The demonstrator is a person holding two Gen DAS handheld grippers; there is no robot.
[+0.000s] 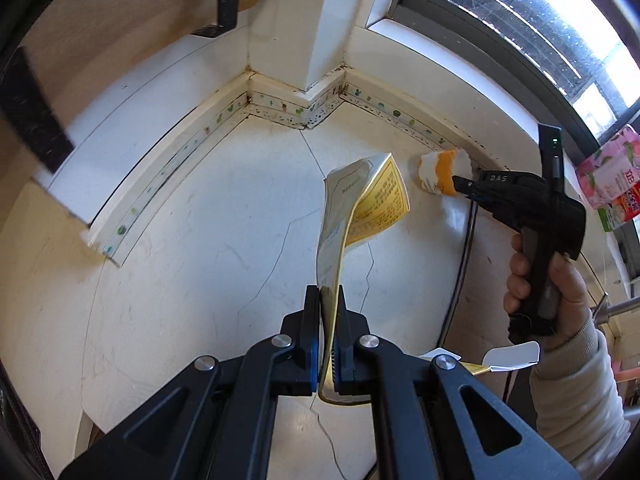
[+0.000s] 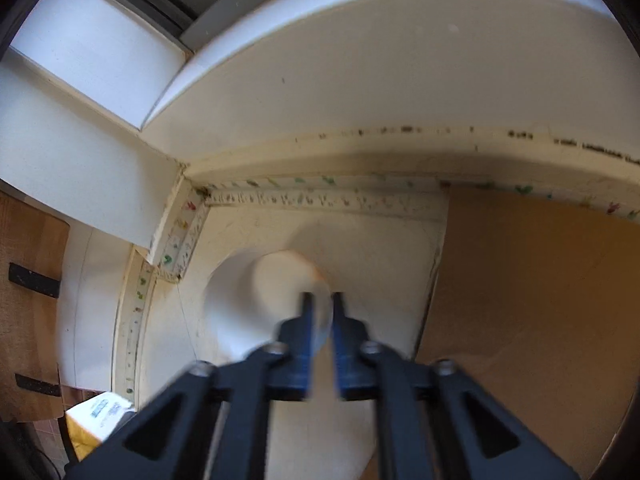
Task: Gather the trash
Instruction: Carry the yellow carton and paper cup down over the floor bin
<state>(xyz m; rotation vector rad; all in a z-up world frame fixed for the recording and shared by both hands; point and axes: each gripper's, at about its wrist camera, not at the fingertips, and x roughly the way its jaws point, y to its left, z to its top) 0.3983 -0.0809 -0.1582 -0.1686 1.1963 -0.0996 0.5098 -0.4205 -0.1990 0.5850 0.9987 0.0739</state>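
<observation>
Two pieces of litter are in hand at once, which looks like a way to clear this floor (image 1: 208, 248) corner in a single pass. The left tool (image 1: 329, 294) is pinched shut on a flat yellow-and-white packet (image 1: 360, 204), gripped near its lower end so that the rest stands up and curls over above the jaws, lifted clear of the floor; holding such a limp sheet by one edge lets it hang free and not drag. The right tool (image 1: 460, 185), seen from the left wrist camera in a person's hand (image 1: 536, 280), has its tip on a crumpled white-and-orange wrapper (image 1: 438, 172) lying by the skirting (image 1: 384, 110) under the window (image 1: 540, 20), the wall side where litter gathers. In its own blurred view the right tool (image 2: 321, 300) has its jaws close together with something pale and rounded, probably that wrapper (image 2: 280, 276), between them, so I judge the grip made, though the blur hides the contact. More paper scraps (image 1: 508, 356) lie on the floor near the sleeve (image 1: 576, 392), not yet picked up. No bin shows in either view, so the drop-off place cannot be told.
</observation>
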